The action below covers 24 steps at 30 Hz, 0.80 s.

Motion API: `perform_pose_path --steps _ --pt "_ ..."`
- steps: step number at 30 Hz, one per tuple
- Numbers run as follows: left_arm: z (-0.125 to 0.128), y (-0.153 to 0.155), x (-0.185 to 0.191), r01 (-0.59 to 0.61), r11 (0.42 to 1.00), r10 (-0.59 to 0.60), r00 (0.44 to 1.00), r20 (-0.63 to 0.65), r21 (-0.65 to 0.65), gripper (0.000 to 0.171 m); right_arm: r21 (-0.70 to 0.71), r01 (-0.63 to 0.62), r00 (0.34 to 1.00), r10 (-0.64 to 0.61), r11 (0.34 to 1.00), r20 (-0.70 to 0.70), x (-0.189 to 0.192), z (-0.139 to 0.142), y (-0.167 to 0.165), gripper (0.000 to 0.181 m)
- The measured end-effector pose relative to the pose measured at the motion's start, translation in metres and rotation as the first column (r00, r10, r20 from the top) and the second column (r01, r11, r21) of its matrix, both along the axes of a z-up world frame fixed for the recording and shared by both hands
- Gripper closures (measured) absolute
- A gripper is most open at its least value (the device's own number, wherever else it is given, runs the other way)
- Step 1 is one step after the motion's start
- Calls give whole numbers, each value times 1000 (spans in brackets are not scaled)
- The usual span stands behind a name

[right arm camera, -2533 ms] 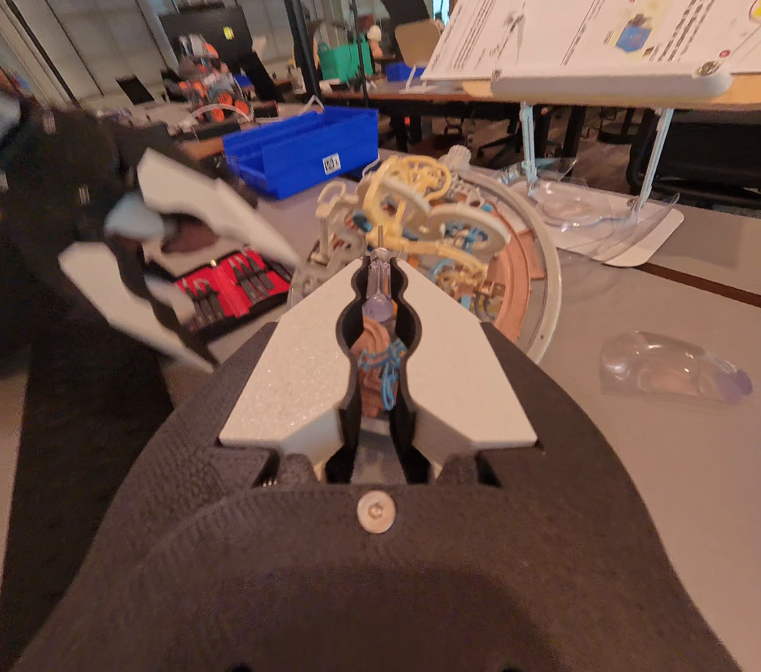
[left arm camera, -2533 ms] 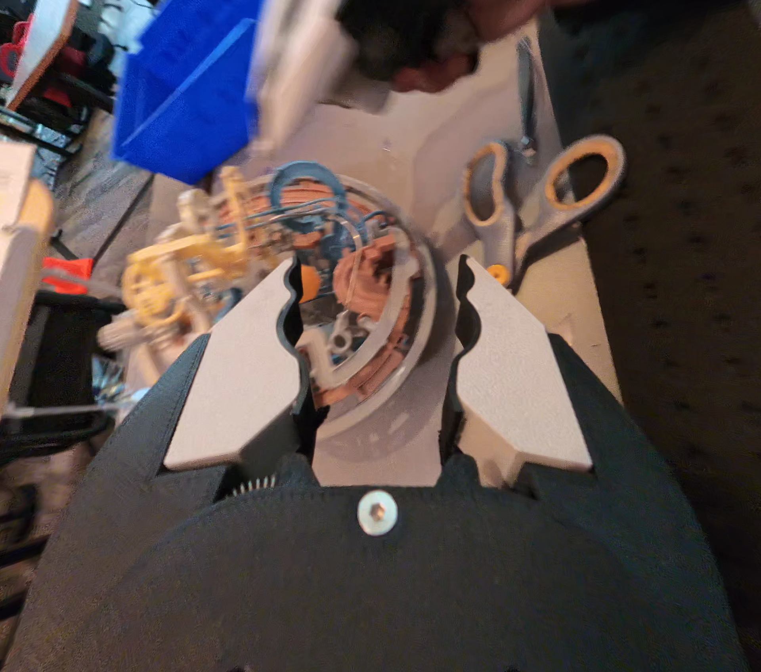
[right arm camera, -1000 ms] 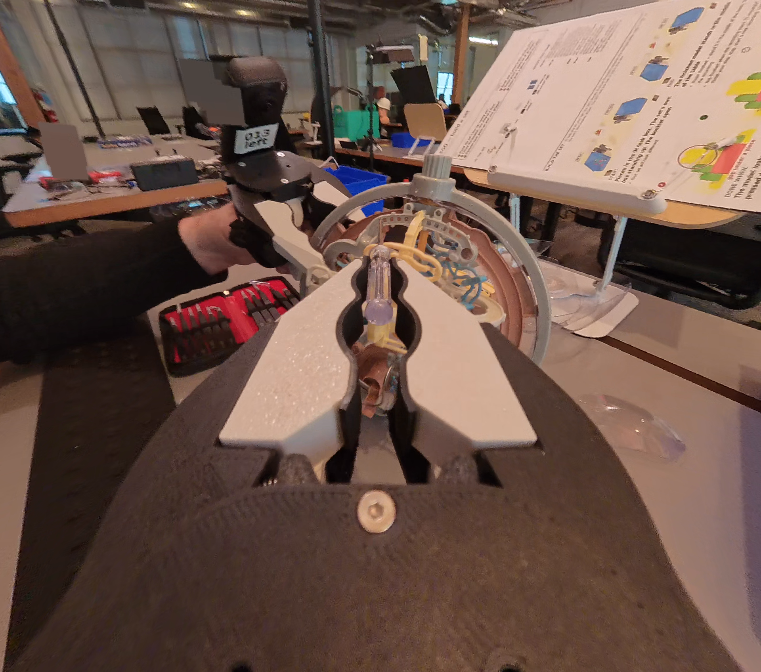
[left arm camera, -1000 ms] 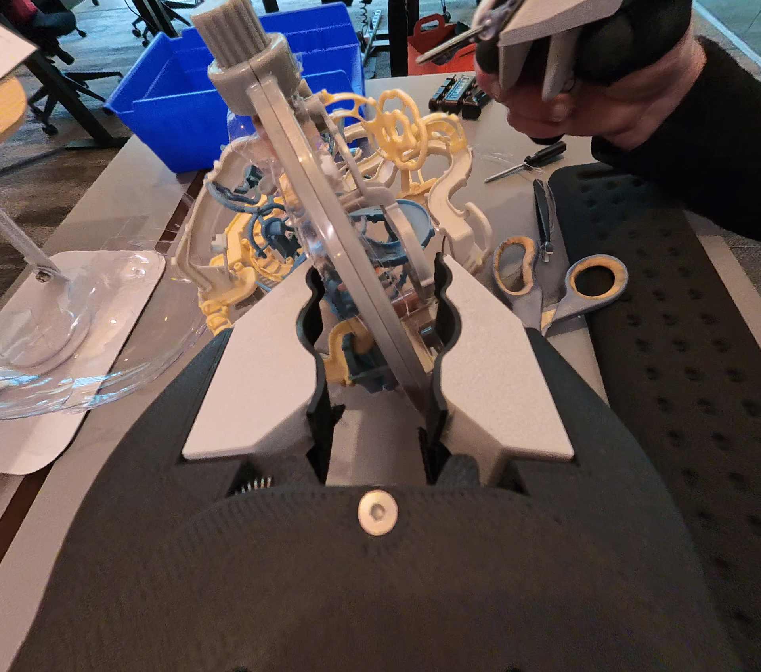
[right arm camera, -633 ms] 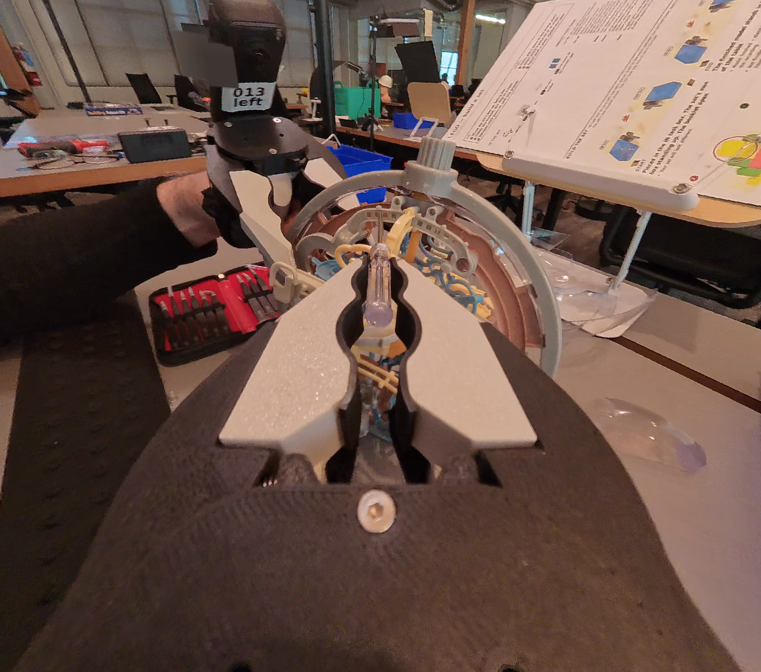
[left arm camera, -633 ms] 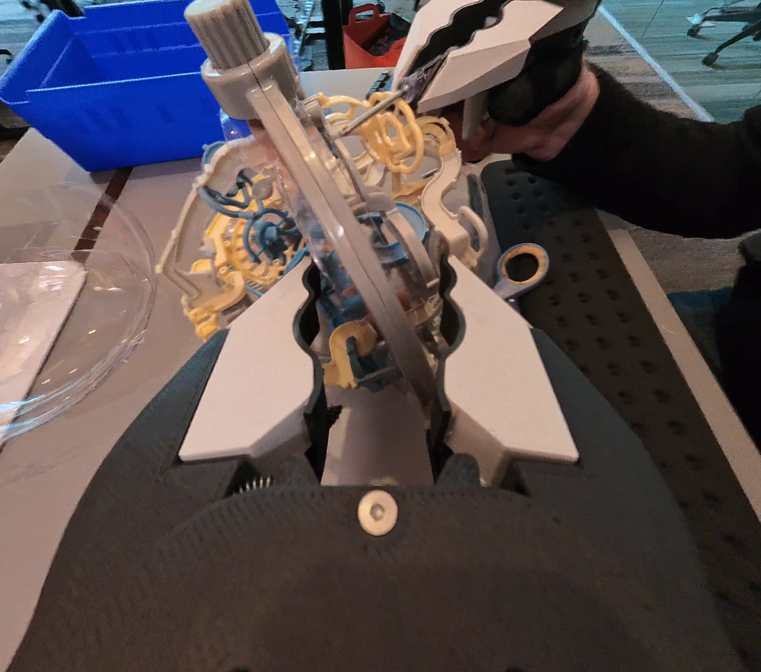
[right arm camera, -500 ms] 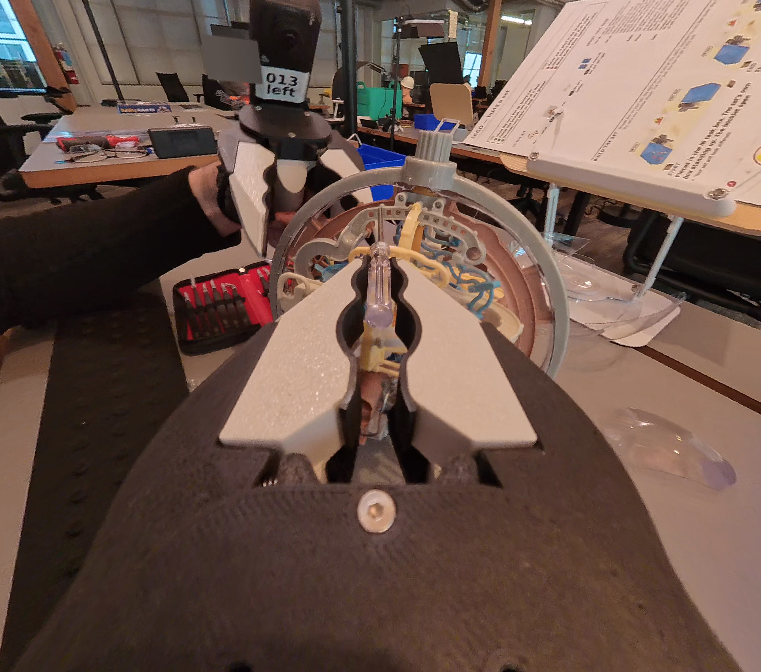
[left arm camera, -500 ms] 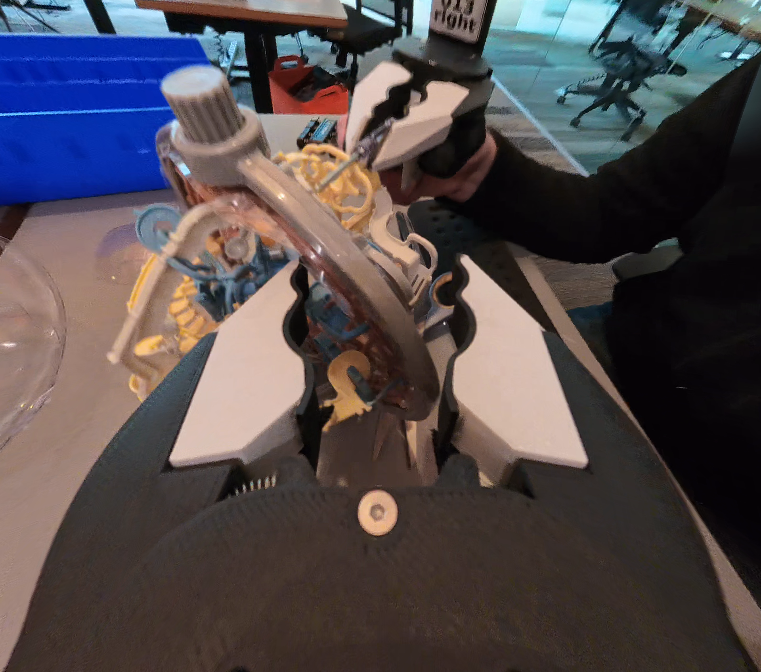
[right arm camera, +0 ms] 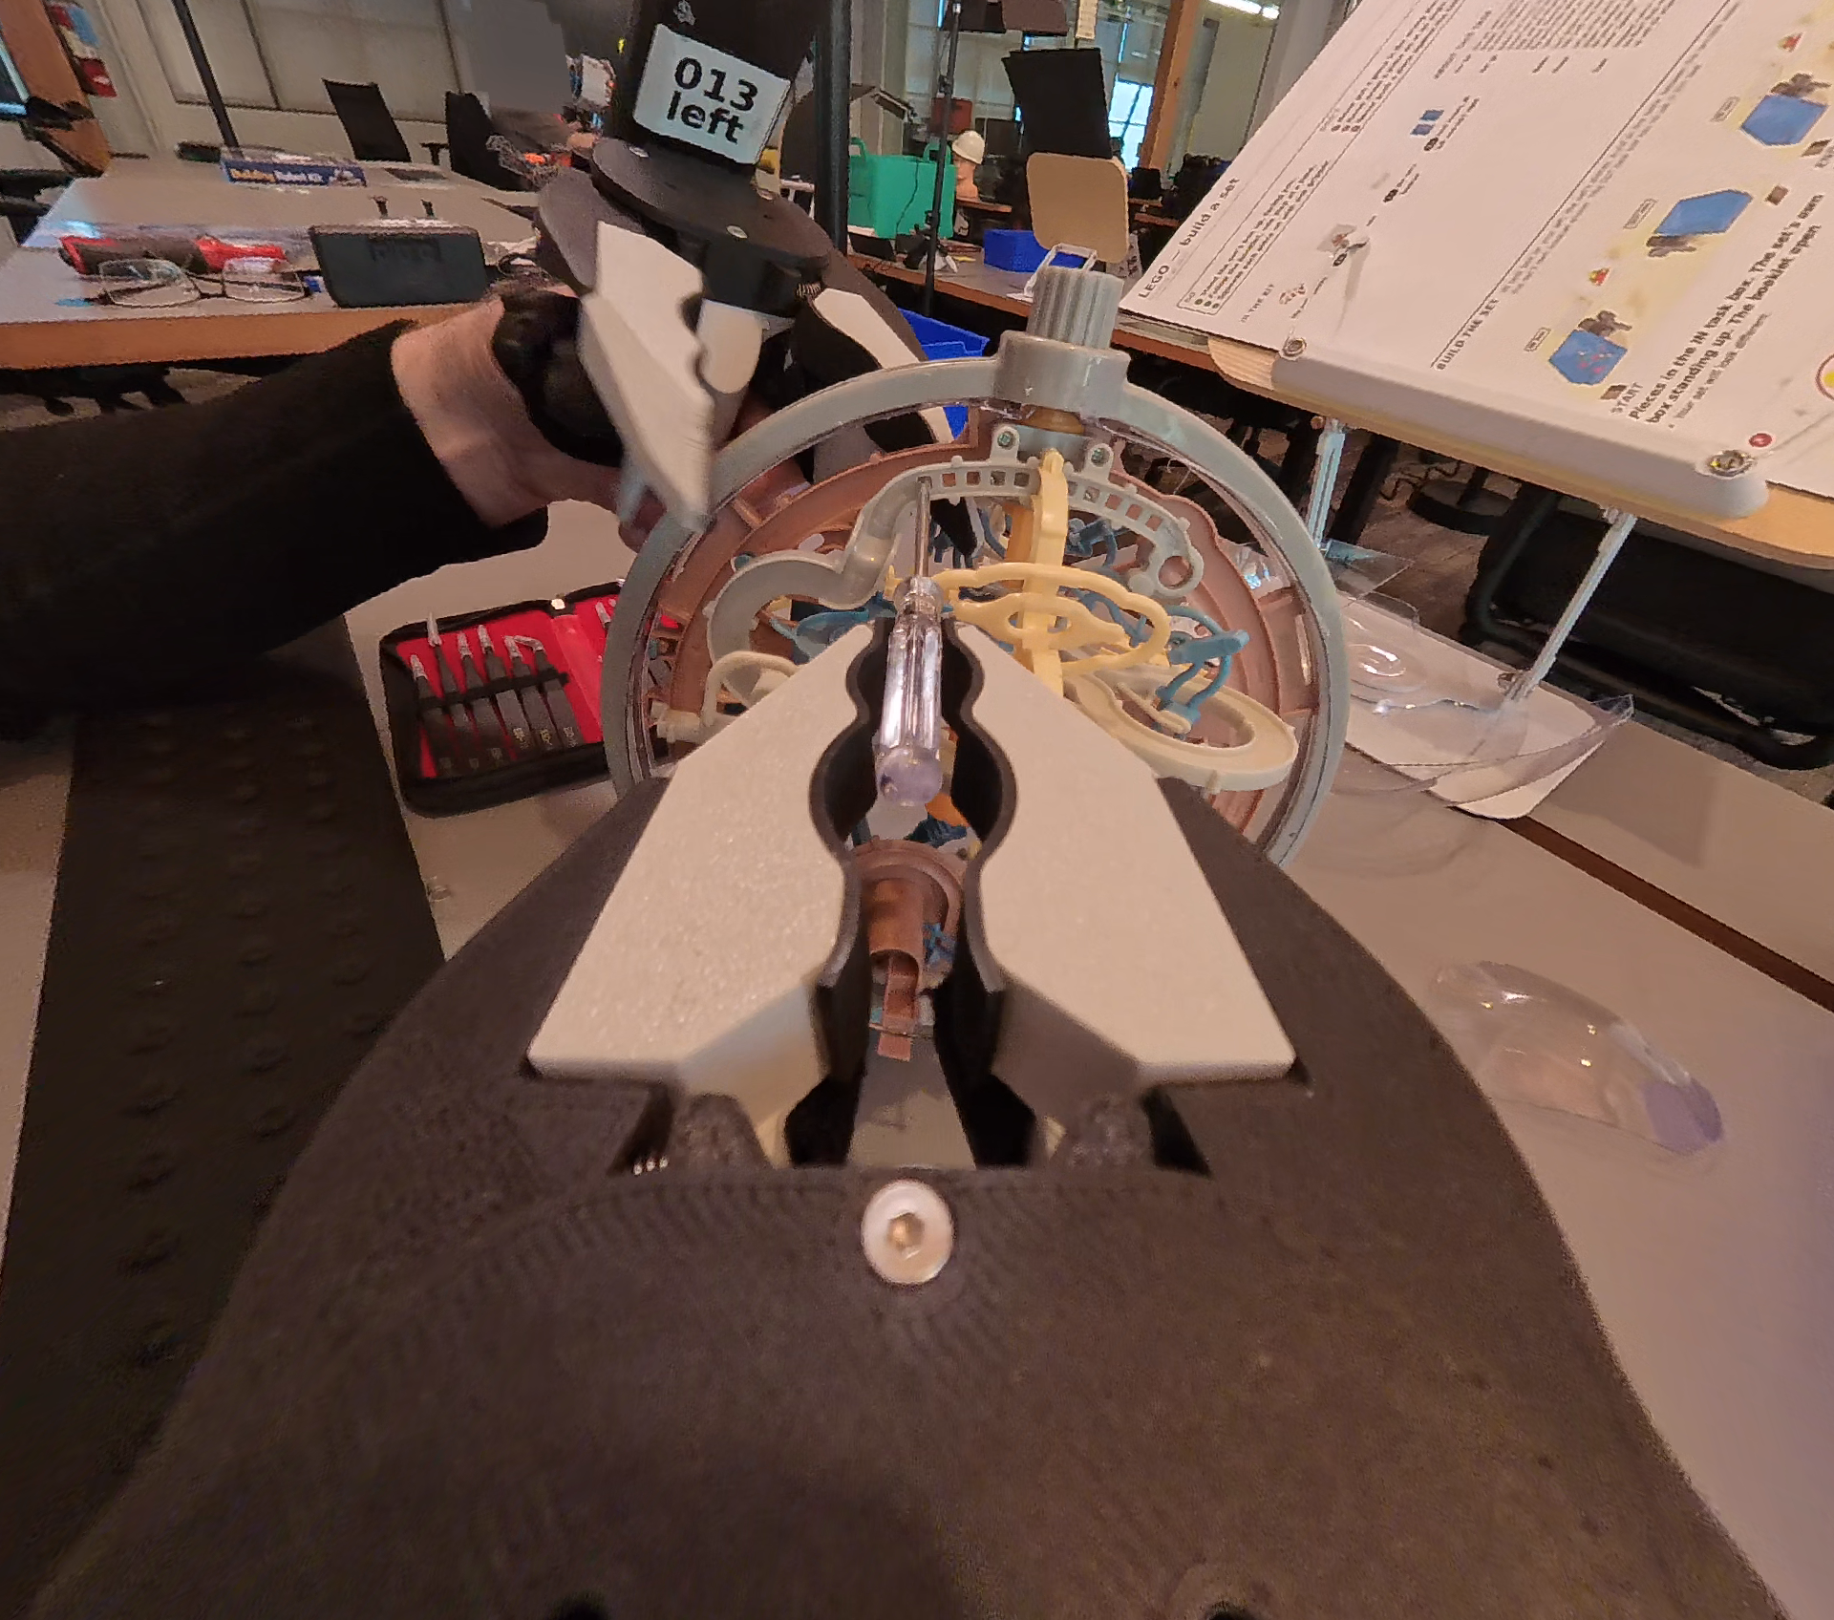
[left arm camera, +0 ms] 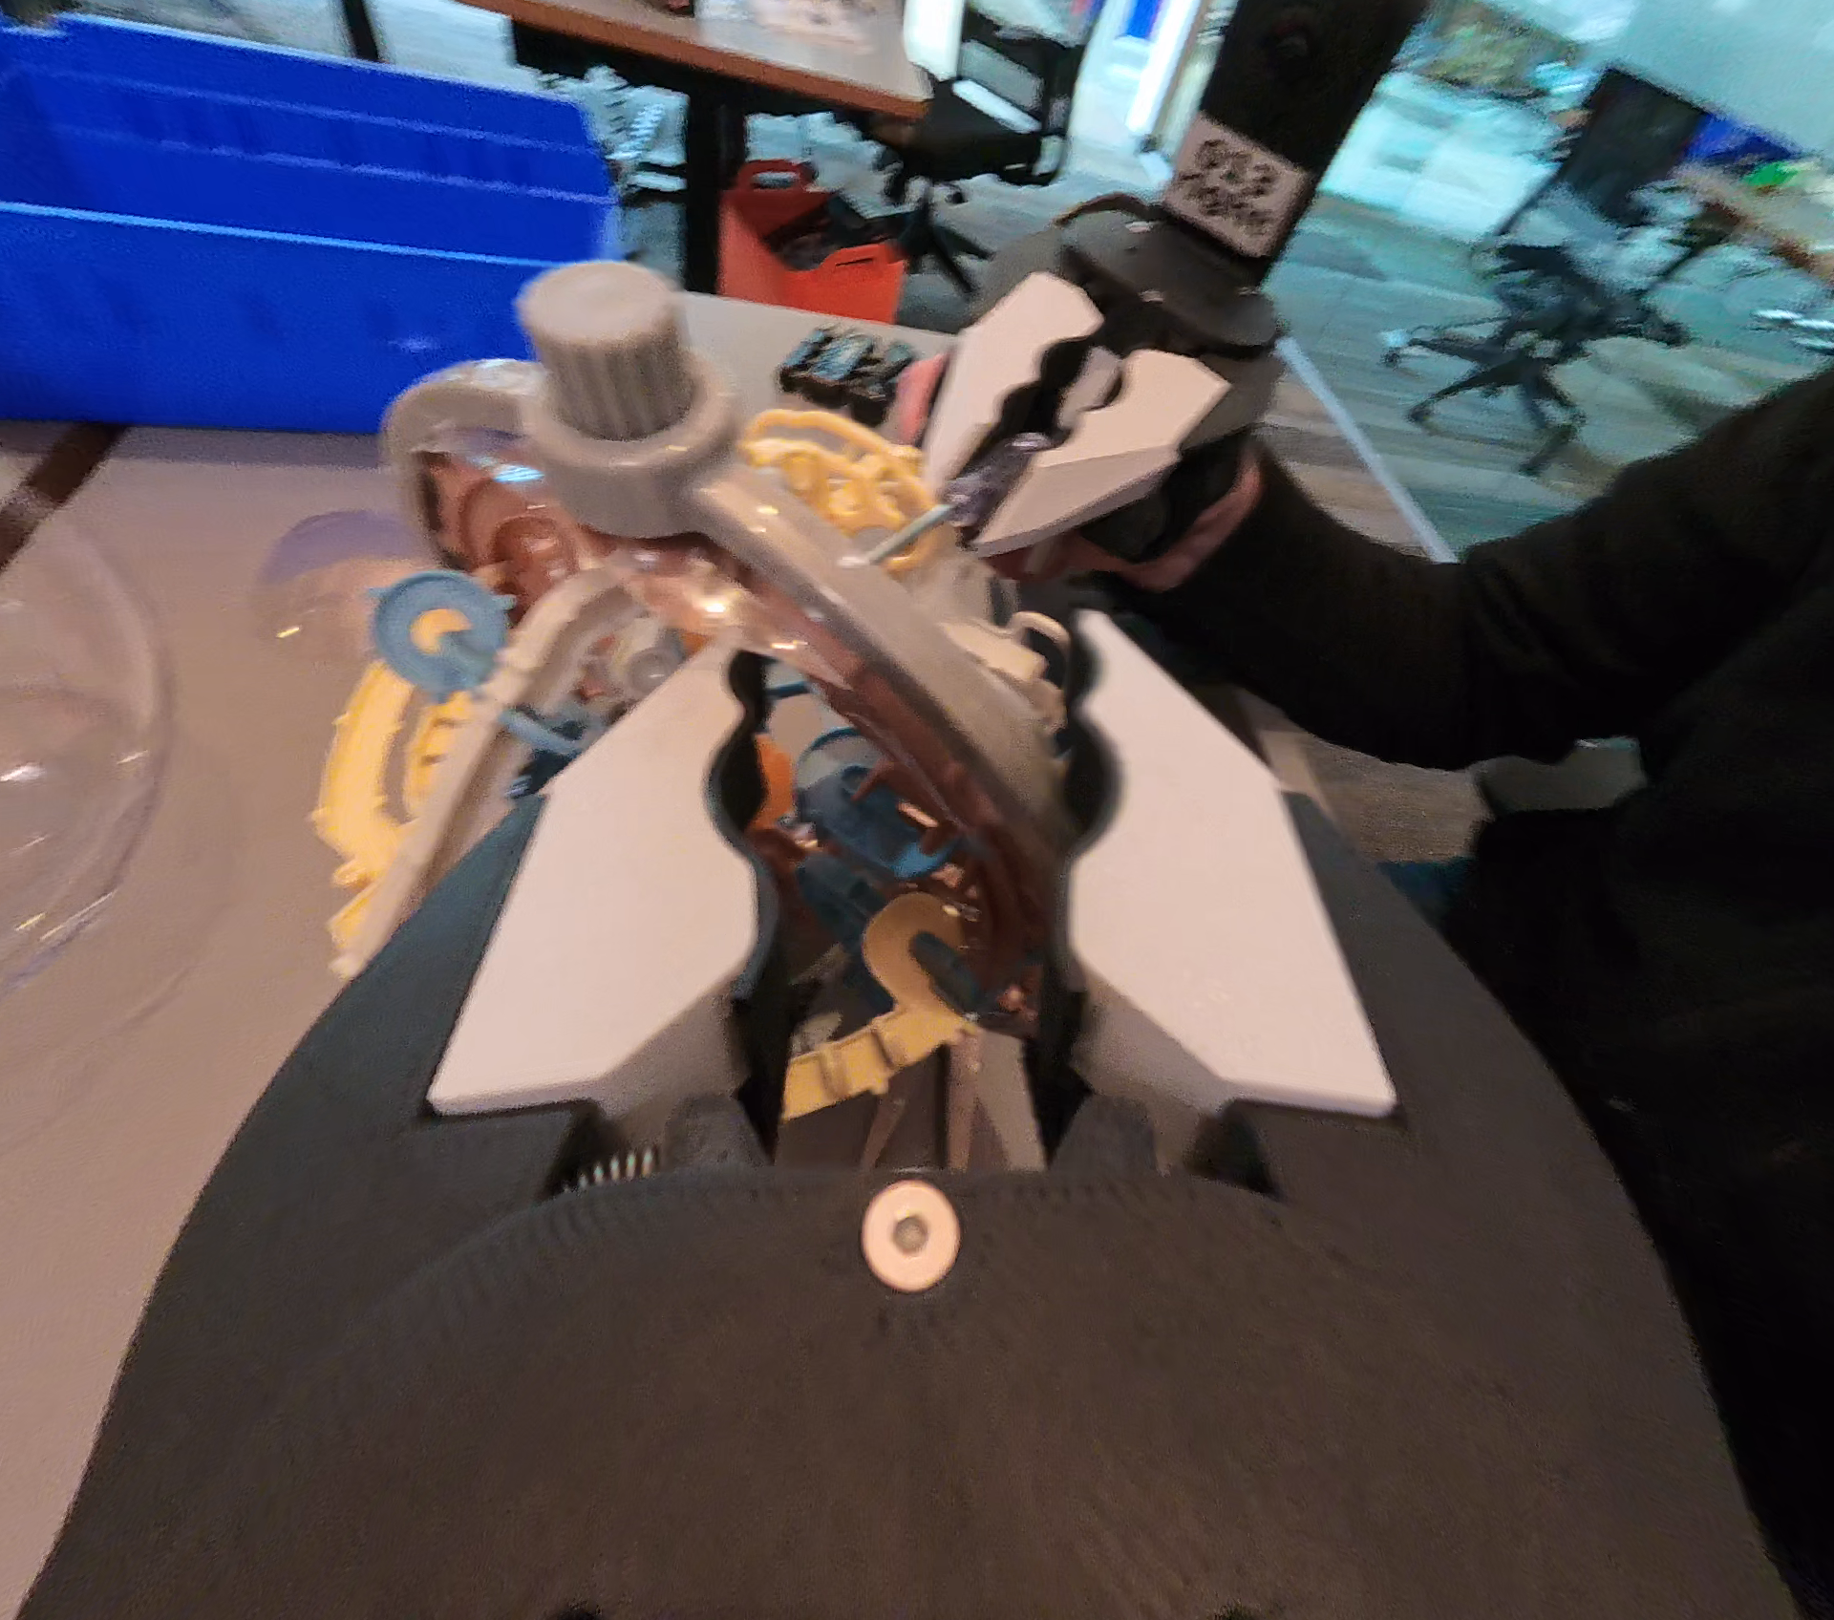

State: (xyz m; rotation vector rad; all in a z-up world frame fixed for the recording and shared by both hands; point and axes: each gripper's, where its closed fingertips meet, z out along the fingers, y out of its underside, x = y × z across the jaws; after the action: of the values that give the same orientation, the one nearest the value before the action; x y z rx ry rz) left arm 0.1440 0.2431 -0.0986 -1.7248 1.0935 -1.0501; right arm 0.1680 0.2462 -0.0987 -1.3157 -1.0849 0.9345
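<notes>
Clockwork model (right arm camera: 973, 610), a round grey-rimmed disc of cream, blue and copper parts, is standing upright on the table (right arm camera: 1637, 927) with the left gripper (left arm camera: 903, 659) clamping its rim. The right gripper (right arm camera: 908, 640) is gripping a clear-handled screwdriver (right arm camera: 908, 709) and pointing its tip into the upper mechanism. Any slip would risk the blade snapping a thin cream arm, or the disc twisting between the fingers.

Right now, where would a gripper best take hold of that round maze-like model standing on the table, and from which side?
Grip the grey outer ring edge-on, one finger on each flat face. The model stands upright and the ring is its only plain, sturdy band; the inner yellow and blue tracks look thin and fragile. The left gripper already straddles that ring from the far side, while the right gripper holds a small screwdriver.
</notes>
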Motion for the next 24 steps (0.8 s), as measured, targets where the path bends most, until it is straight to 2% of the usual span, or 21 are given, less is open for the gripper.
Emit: perform_pose_path --steps 4,7,12,15,20,24 --pt "0 3 -3 -12 999 14 1000 27 -44 129 28 14 1000 -14 1000 27 -2 -2 -3 174" --pt "-8 7 -6 -17 1000 17 1000 9 -22 139 60 31 998 -35 998 56 -4 -5 -6 174" --pt "-14 8 -4 -11 1000 11 1000 23 -16 145 76 61 998 -63 995 29 6 7 -11 174" --pt "-16 9 -1 -15 1000 15 999 37 -2 149 85 121 992 -124 989 32 14 13 -8 174" --pt "-16 10 6 -38 998 38 999 13 44 149 121 193 973 -206 974 108 17 9 -4 175" --pt "-17 9 11 -61 995 63 998 -23 82 149 108 211 970 -221 972 101 16 10 -3 174"
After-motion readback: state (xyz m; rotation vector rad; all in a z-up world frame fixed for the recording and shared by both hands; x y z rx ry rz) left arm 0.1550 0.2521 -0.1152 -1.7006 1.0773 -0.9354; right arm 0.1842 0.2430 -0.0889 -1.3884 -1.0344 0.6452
